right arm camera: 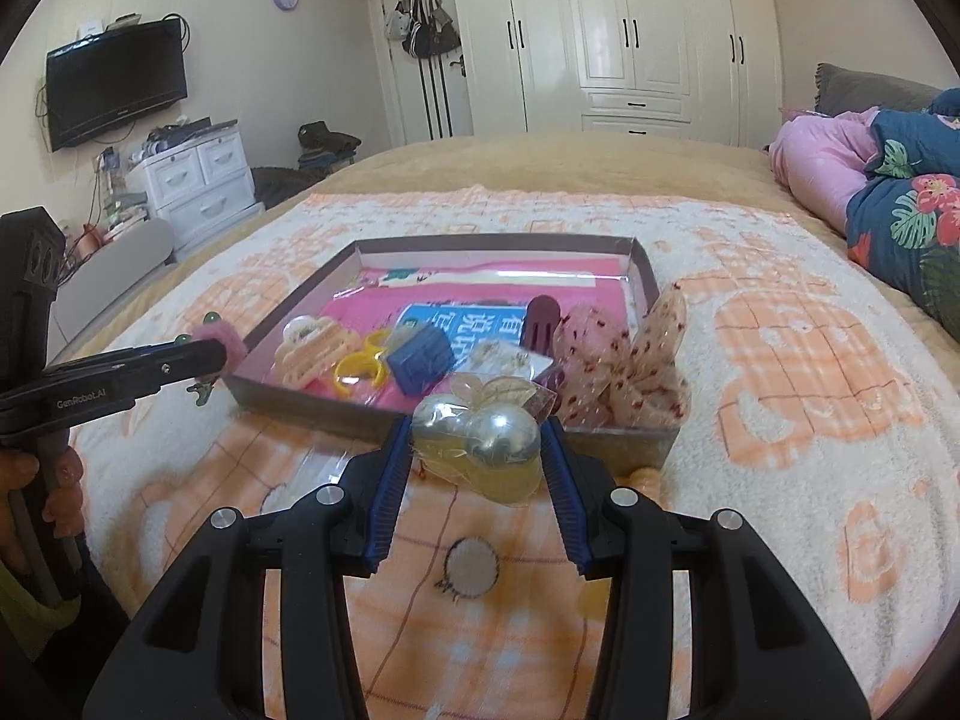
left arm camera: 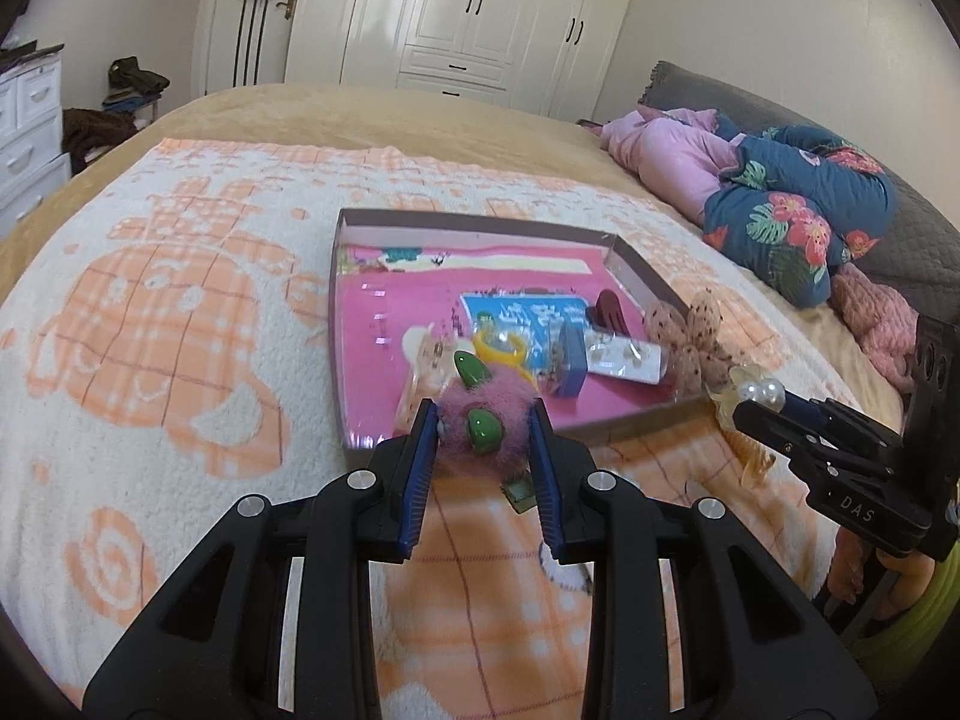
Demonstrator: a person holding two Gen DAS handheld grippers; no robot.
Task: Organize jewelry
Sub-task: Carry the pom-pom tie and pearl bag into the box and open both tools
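The left claw [left arm camera: 483, 426], marked "GenRobot.AI", clamps a fuzzy pink hair clip with green ears [left arm camera: 480, 414] and the right claw [right arm camera: 477, 444], marked "DAS", clamps a pearl-topped translucent yellow hair claw [right arm camera: 486, 444], both beside the shallow pink-lined cardboard tray [right arm camera: 639, 258] on the bed.

The tray's [right arm camera: 639, 252] far pink floor lies bare. Its near half is crowded with clips; the dotted bow [right arm camera: 624, 354] straddles the right wall.

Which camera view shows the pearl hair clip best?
The right wrist view: the pearl hair clip sits large and central between the right gripper fingers, near the box. The left wrist view shows it small at the right side, partly hidden by that gripper.
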